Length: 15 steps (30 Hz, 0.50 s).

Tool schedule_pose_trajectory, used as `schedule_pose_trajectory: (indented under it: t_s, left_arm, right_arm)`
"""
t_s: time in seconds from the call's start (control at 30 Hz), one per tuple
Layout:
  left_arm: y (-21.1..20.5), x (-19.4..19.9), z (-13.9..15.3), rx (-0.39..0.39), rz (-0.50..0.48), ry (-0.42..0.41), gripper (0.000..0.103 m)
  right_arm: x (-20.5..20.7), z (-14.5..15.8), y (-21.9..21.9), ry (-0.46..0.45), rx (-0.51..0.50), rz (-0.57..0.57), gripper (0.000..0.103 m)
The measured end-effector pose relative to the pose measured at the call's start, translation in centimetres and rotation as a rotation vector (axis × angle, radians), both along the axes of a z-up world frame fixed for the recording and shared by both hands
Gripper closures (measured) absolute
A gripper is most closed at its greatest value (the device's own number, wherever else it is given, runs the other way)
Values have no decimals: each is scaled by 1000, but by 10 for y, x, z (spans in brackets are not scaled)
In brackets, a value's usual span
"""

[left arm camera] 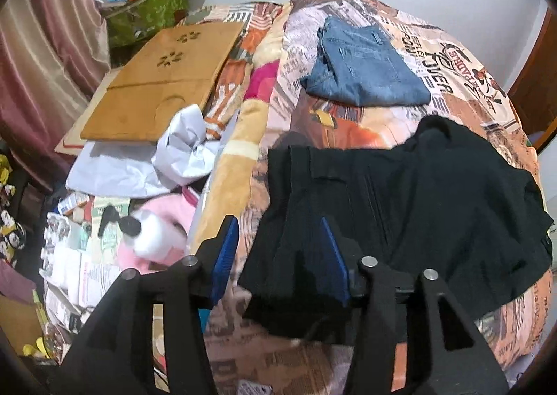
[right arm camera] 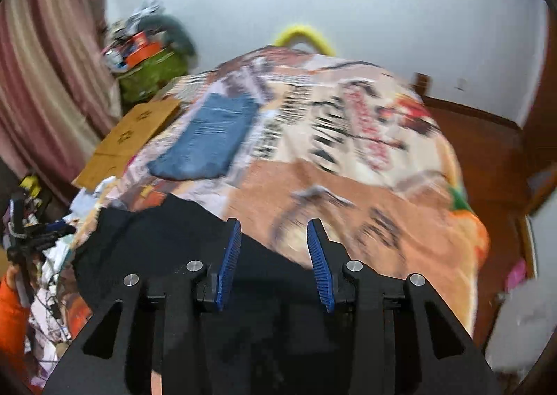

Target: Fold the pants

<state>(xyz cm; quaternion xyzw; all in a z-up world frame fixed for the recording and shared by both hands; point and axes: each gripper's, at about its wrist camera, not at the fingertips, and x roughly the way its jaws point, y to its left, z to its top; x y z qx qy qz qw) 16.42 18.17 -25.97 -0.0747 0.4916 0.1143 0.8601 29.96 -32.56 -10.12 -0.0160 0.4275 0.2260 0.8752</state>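
Black pants [left arm camera: 410,207] lie in a folded heap on the patterned bedspread [left arm camera: 463,81], near the front edge. My left gripper [left arm camera: 278,252] is open above their near left corner, with the right blue pad [left arm camera: 334,262] over the black cloth. In the right wrist view the black pants [right arm camera: 167,238] lie under and left of my right gripper [right arm camera: 275,259], which is open and empty above their far edge. This view is blurred. Folded blue jeans [left arm camera: 365,67] lie farther back on the bed; they also show in the right wrist view [right arm camera: 209,140].
A brown cardboard sheet [left arm camera: 163,81] lies left of the bed, with white paper [left arm camera: 181,151] and a pink plush toy [left arm camera: 160,231] below it. A green box [left arm camera: 149,12] of clutter stands by the pink curtain [left arm camera: 45,57]. A wooden floor [right arm camera: 487,151] lies right of the bed.
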Motion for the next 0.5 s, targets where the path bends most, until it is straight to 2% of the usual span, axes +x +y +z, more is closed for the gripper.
schedule_pose_trajectory:
  t_s: [0.2,0.5]
  left_arm:
    - [-1,-13,-18,-57,25,59,52]
    - [-3,-16,-52,-142,66,140,52]
  right_arm:
    - [-40,-32,-55,41,-26,-144,67]
    - [-91,-92,-114,185,60,-325,66]
